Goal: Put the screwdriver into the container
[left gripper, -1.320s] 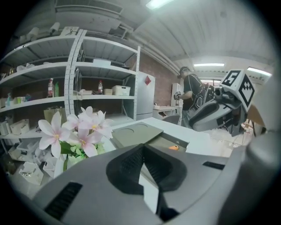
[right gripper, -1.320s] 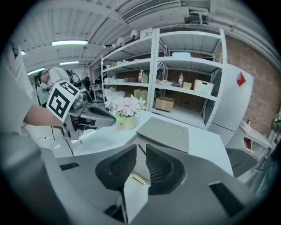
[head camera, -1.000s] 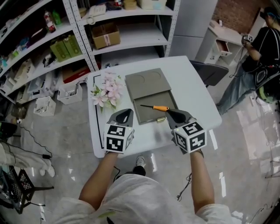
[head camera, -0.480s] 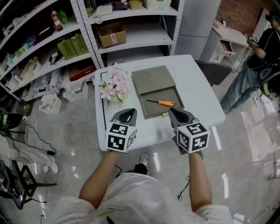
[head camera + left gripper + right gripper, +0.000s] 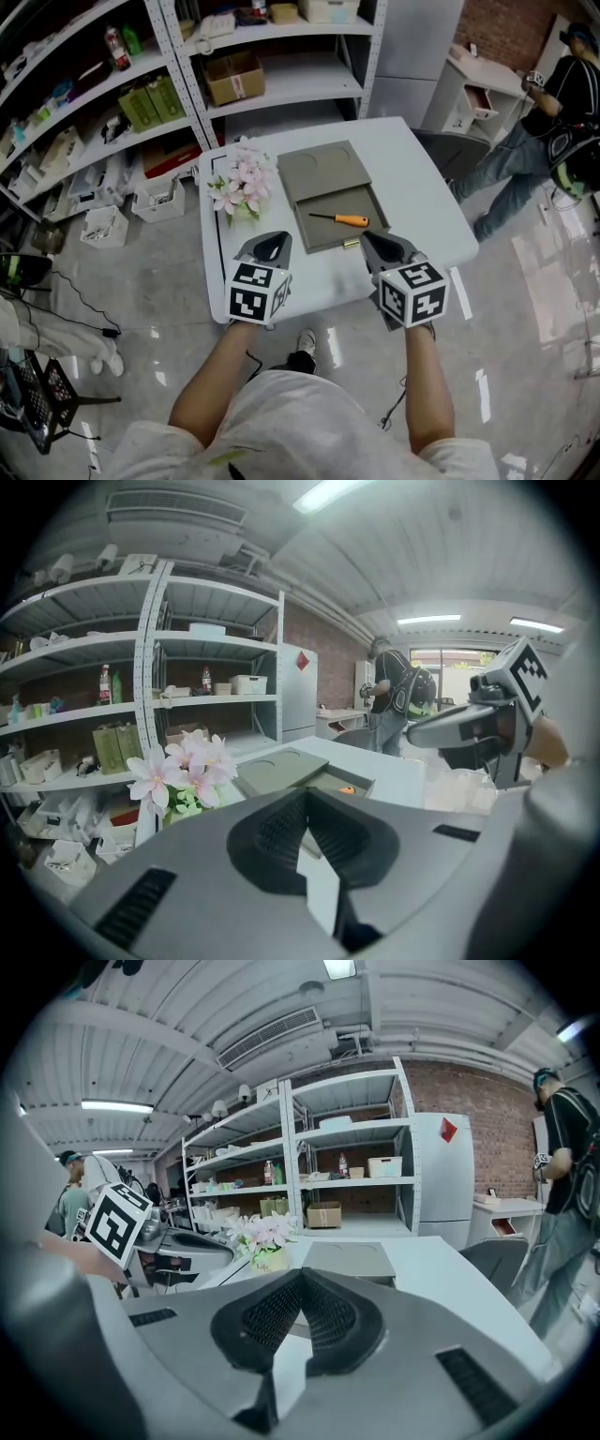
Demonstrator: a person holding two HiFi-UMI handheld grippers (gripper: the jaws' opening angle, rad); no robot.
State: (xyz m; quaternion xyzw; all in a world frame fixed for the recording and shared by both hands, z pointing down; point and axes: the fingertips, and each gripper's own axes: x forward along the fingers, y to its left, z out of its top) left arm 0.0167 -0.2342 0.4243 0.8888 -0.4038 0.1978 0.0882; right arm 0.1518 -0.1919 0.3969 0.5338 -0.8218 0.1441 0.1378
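- At centre of the head view, the screwdriver [image 5: 339,219] is seen lying flat, orange handle to the right and thin shaft to the left. It appears to rest inside the recessed lower half of the grey container [image 5: 319,173] on the white bench [image 5: 422,202].
- Just below the container's lower edge, a small brass-coloured piece [image 5: 351,243] is seen; what it is cannot be made out.
- To the left of the container, a bunch of pink flowers [image 5: 242,190] is set on the bench.
- The screwdriver is judged light and stiff, with a slim metal shaft that could slip or roll. The thicker orange handle is judged the place to be gripped, across its middle.
- At lower left, the left gripper [image 5: 272,242] is held with its jaws closed together and nothing between them.
- At lower right, the right gripper [image 5: 373,242] is likewise closed and empty. Its tip is near the container's lower right corner and apart from the screwdriver.
- Both forearms are extended up from the bottom of the frame, roughly parallel, with the marker cubes turned upward and the grippers pointed toward the container.
- With the tool apparently already in the recess, the task is judged done or nearly so.
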